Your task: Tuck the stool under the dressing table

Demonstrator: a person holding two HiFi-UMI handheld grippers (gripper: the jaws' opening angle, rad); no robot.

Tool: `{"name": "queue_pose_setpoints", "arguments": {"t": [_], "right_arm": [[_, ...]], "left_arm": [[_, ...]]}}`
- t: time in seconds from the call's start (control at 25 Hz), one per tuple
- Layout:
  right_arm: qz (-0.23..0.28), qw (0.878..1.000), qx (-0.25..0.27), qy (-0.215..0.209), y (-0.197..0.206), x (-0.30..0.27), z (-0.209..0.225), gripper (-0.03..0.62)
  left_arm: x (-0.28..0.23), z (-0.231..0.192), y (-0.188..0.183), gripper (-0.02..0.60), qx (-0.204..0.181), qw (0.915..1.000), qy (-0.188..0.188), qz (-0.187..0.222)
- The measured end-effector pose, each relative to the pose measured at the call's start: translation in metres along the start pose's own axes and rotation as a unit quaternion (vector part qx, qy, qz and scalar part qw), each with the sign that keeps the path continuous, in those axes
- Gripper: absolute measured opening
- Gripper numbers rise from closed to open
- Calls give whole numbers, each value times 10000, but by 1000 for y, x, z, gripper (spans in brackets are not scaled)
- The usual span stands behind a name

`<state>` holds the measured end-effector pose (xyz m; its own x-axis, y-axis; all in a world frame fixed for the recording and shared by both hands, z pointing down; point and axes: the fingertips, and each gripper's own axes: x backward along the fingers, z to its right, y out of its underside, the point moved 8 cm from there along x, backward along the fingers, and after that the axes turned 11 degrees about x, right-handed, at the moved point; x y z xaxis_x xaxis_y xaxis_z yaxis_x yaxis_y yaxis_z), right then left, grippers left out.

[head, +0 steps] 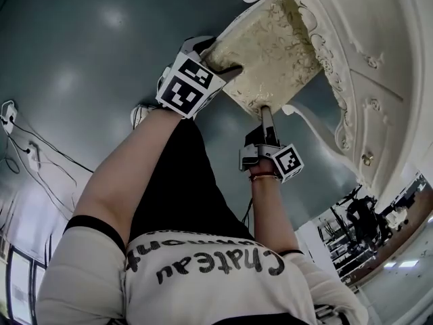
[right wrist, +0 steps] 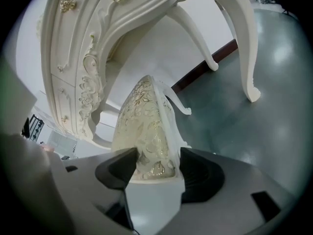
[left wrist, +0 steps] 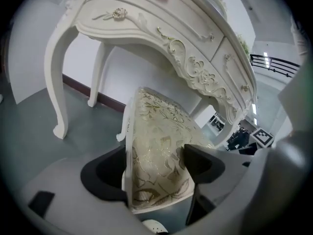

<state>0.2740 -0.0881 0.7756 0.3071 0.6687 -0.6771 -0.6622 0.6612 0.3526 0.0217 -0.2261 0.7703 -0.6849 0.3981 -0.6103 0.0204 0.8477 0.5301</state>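
The stool (head: 270, 46) has a cream seat with a gold flower pattern and a white frame. It lies partly under the front edge of the white carved dressing table (head: 379, 80). My left gripper (head: 215, 58) is shut on the seat's near left edge. My right gripper (head: 266, 110) is shut on the near right edge. In the left gripper view the stool (left wrist: 156, 146) sits between the black fingers (left wrist: 203, 163), below the dressing table (left wrist: 186, 58). In the right gripper view the stool (right wrist: 146, 126) fills my right gripper (right wrist: 155, 169), next to the dressing table (right wrist: 88, 58).
The dressing table's curved legs (left wrist: 56, 82) stand on a grey-green floor (head: 81, 39) before a white wall with a dark baseboard (left wrist: 83, 89). Cables (head: 27, 147) trail on the floor at the left. The person's arms and shirt fill the lower head view.
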Motion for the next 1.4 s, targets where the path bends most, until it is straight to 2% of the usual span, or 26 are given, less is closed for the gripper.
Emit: {"name": "queue_pose_setpoints", "arguments": {"t": [0.16, 0.4, 0.56, 0.76, 1.04, 1.4], "right_arm": [[418, 9990, -132, 105, -6, -12, -8, 295], [856, 9961, -186, 124, -17, -28, -14, 291], [986, 9949, -236, 2, -25, -40, -20, 290], [1074, 9932, -363, -246, -35, -63, -30, 288], [1618, 9858, -325, -319, -50, -97, -47, 290], [1798, 9818, -207, -580, -68, -123, -56, 290]], "left_arm": [[-4, -4, -13, 370, 100, 9990, -251, 360], [-13, -12, -31, 370, 180, 9968, -275, 723], [-19, -16, -45, 368, 59, 9957, -384, 840], [-24, -23, -68, 359, -381, 9906, -722, 1101], [-38, -42, -101, 359, -409, 9873, -652, 1388], [-50, -55, -124, 359, -612, 9775, -701, 1895]]}}
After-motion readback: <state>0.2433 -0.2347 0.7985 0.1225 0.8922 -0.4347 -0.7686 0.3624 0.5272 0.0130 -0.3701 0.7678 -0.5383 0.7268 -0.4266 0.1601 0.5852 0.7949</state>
